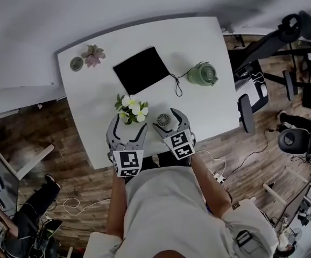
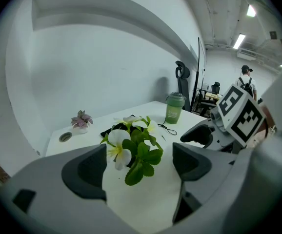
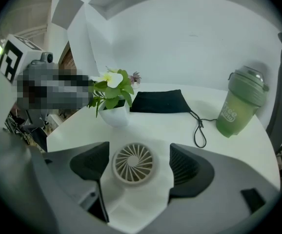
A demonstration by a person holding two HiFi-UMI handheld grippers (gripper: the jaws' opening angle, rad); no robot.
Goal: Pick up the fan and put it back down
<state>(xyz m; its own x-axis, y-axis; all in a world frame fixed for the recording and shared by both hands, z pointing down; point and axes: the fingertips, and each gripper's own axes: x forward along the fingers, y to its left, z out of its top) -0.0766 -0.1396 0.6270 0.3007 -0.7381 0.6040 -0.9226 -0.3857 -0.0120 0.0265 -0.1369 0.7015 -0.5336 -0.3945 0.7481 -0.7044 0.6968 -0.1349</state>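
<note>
Right tool (image 3: 137, 164) open, jaws either side of the fan (image 3: 133, 163) on the desk (image 3: 180, 130) | left tool (image 2: 138, 164) open, we see flowers (image 2: 136, 152) just ahead of it

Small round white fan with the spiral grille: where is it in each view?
Head view: small round white fan at the white table's near edge, between the right gripper's jaws.
Left gripper view: not in it.
Right gripper view: low centre, between the open jaws.
Shared landmark: green lidded cup.
</note>
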